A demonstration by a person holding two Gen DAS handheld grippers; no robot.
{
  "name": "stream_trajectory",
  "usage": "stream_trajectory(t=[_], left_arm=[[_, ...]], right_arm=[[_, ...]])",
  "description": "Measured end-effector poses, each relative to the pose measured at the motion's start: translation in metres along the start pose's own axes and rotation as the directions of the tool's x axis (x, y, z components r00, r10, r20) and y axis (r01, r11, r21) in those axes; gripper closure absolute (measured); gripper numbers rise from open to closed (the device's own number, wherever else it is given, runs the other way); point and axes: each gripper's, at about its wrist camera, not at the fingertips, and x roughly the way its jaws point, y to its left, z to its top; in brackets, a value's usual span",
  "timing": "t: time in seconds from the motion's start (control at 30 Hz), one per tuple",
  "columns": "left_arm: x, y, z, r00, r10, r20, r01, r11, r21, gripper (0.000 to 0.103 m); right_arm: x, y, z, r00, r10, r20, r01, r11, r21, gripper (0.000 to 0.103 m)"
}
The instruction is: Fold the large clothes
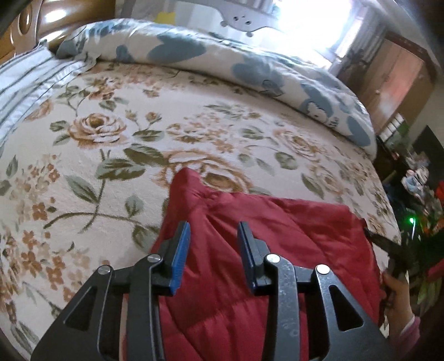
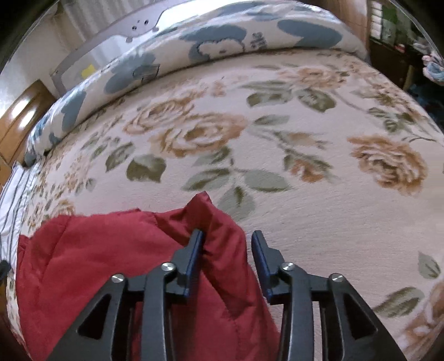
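1. L gripper (image 1: 213, 236): jaws apart, blue pads clear of the cloth, nothing clamped. It hangs over the red quilted garment (image 1: 277, 230), released.
2. R gripper (image 2: 229, 244): jaws also apart. A raised fold of the garment (image 2: 219, 230) sits between them, just beside or brushing the L-hand pad; the other pad is clear of it, so no grip.
3. Red garment: lies on the near part of the bed, bunched, w/ stitched quilt lines. In the L wrist view 1 corner peaks up toward the bed's middle; in the R wrist view its far edge is ragged and a 2nd corner peaks by the jaws.
4. A person's hand (image 1: 396, 288) w/ a pink cuff shows at the R edge of the L wrist view, beside the garment's edge, next to a dark gripper part.
5. Under it all: floral bedspread (image 1: 194, 125), cream w/ tan roses and green leaves, covering most of the bed.
6. Striped grey-white bedding (image 1: 25, 83) at the far L of the bed.
7. Farther: rolled blue-and-white duvet (image 1: 222, 61) along the far side.
8. Beyond: wooden headboard (image 1: 25, 19), wooden cabinet (image 1: 399, 80), bright window, cluttered dark corner on the R.
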Motion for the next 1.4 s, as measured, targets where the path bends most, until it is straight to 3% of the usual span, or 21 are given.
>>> stream_trajectory(t=[0.2, 0.3, 0.37, 0.53, 0.7, 0.8, 0.9, 1.1, 1.4], left_arm=[[-0.016, -0.019, -0.019, 0.999, -0.047, -0.011, 0.048, 0.998, 0.044, 0.071], [-0.018, -0.029, -0.032, 0.997, -0.068, -0.033, 0.070, 0.995, 0.065, 0.070], [-0.019, -0.036, -0.042, 0.996, -0.070, -0.051, 0.074, 0.994, 0.078, 0.064], [-0.025, -0.050, -0.074, 0.993, -0.086, -0.081, 0.094, 0.991, 0.096, 0.063], [-0.034, -0.061, -0.100, 0.993, -0.075, -0.094, 0.086, 0.989, 0.119, 0.049], [-0.043, -0.065, -0.113, 0.993, -0.066, -0.099, 0.079, 0.988, 0.134, 0.039], [-0.048, -0.068, -0.123, 0.993, -0.047, -0.104, 0.063, 0.986, 0.153, 0.035], [-0.049, -0.067, -0.134, 0.993, -0.014, -0.115, 0.034, 0.985, 0.172, 0.034], [-0.051, -0.064, -0.146, 0.993, 0.037, -0.113, -0.014, 0.980, 0.197, 0.033]], right_arm=[[-0.041, -0.004, -0.001, 0.998, -0.003, 0.064, 0.004, 1.000, -0.011, 0.061], [-0.062, 0.000, -0.011, 0.996, 0.036, 0.077, -0.033, 0.999, -0.040, 0.058], [-0.075, 0.008, -0.023, 0.995, 0.070, 0.070, -0.065, 0.996, -0.067, 0.057], [-0.098, 0.041, -0.071, 0.986, 0.166, 0.022, -0.159, 0.971, -0.179, 0.042], [-0.102, 0.066, -0.113, 0.987, 0.154, -0.032, -0.157, 0.949, -0.275, 0.039], [-0.103, 0.065, -0.132, 0.991, 0.124, -0.041, -0.131, 0.951, -0.279, 0.038], [-0.110, 0.058, -0.150, 0.995, 0.092, -0.040, -0.099, 0.958, -0.268, 0.033], [-0.116, 0.028, -0.173, 0.993, 0.111, -0.046, -0.118, 0.978, -0.174, 0.031], [-0.123, 0.022, -0.186, 0.993, 0.106, -0.055, -0.114, 0.978, -0.172, 0.031]])
